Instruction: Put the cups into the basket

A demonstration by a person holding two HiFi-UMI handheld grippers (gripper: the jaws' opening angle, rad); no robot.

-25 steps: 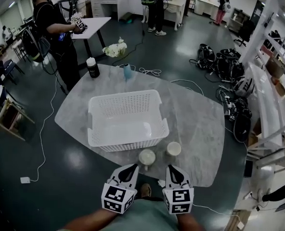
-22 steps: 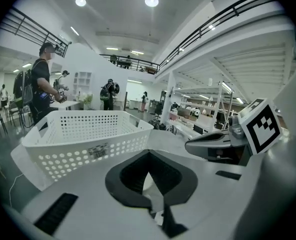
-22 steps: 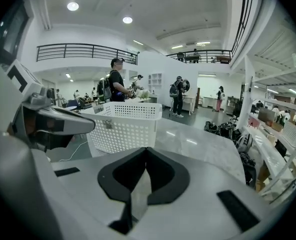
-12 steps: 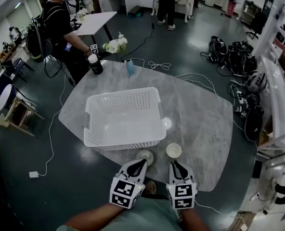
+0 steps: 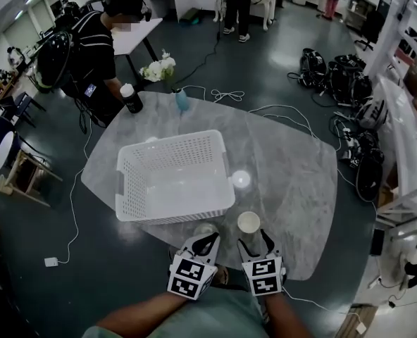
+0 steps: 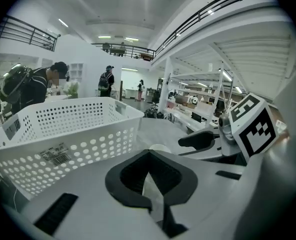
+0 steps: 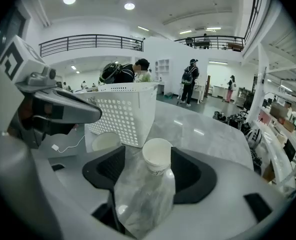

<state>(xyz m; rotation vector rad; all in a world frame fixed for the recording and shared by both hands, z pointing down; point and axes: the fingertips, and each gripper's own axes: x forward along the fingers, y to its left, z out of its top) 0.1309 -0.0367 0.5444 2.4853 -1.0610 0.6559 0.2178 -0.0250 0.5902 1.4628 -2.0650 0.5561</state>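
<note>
Two pale paper cups stand on the grey marble table (image 5: 293,189), in front of the white perforated basket (image 5: 173,178). My right gripper (image 5: 252,243) is open; its jaws have just been opening. The right cup (image 7: 157,155) stands upright between them, at the tips, with no pad pressing on it. In the head view this cup (image 5: 249,222) sits just past the fingers. My left gripper (image 5: 207,239) is shut, with nothing gripped. Its tip hides most of the left cup (image 5: 205,228), whose rim (image 6: 159,148) shows just past the closed jaws. The basket (image 6: 63,129) is empty.
At the table's far edge stand a black bottle with a white cap (image 5: 130,98) and a small blue object (image 5: 182,101). A person (image 5: 99,55) stands behind them. A cable (image 5: 222,95) and bags (image 5: 335,76) lie on the floor beyond. The basket wall rises just behind the cups.
Both grippers have moved forward and down to the cups. The right jaws went from shut to open, with the right cup now between them. The person at the far side has shifted.
</note>
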